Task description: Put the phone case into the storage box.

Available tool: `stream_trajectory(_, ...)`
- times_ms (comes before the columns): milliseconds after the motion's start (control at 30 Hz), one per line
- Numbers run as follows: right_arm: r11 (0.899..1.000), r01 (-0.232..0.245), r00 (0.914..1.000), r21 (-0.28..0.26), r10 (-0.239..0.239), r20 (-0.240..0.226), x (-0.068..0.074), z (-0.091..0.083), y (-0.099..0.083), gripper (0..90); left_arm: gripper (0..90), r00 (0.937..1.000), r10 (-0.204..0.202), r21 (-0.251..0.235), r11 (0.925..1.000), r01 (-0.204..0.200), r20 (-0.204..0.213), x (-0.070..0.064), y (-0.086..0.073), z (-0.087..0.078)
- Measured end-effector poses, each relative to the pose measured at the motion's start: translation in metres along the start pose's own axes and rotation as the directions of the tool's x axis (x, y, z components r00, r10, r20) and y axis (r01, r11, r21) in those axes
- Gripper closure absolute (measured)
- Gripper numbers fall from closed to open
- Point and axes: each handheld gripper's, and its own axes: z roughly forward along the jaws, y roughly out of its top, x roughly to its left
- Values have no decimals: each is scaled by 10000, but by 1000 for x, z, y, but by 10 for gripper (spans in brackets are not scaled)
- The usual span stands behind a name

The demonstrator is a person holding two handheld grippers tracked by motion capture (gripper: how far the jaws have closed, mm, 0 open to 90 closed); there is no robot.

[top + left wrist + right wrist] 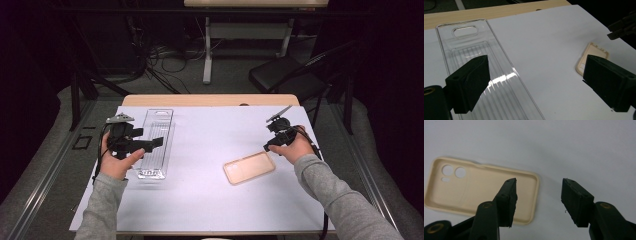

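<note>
A beige phone case (249,167) lies inside-up on the white sheet, right of centre. My right gripper (268,146) hovers just above its far right end, open and holding nothing. In the right gripper view the phone case (461,192) lies under the left jaw, camera holes at its far left, and the right gripper (537,200) gapes over the case's end and bare sheet. A long clear plastic tray (156,142) lies at the left. My left gripper (156,143) is over it, wide open. The left gripper (536,82) looks across the clear tray (474,50) toward the phone case (592,56).
The white sheet (210,135) covers most of a wooden table, whose bare far edge (210,100) shows. Beyond it stand a black folding chair (295,75) and another table's white legs (207,55), with cables on the floor. The right gripper (624,27) shows far off.
</note>
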Motion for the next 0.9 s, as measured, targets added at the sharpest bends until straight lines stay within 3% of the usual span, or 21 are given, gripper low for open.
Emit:
stream_trajectory(33,9999,65,10000,100,-66,21,0,0,1,542,73,10000,17,7,10000,-17,-3,0,0,0)
stream_trajectory(167,9994,203,9998,278,-201,-60,-4,5,3,571,75,10000,-18,45,10000,18,-2,1,-1,0)
stream_trajectory(233,9985,-218,9995,499,229,-208,-4,9,4,575,76,10000,-28,50,10000,28,-17,2,-1,0)
stream_trajectory(433,9949,-418,9987,918,441,-236,-6,20,5,569,78,10000,-64,85,9999,65,-39,2,-1,1)
stream_trajectory(467,9909,-499,9983,1246,532,-232,-7,21,6,570,78,10000,-56,91,9999,57,-31,2,-1,1)
stream_trajectory(600,9860,-740,9969,1492,773,-167,-7,29,5,577,82,9999,-118,82,9999,118,-18,3,-2,1)
stream_trajectory(667,9780,-970,9948,1848,1008,-114,-7,31,6,586,84,9999,-111,78,9999,111,-43,4,-2,1)
stream_trajectory(900,9727,-1306,9911,1919,1332,-7,-6,37,7,584,86,9998,-170,43,9998,170,-61,5,-2,-1)
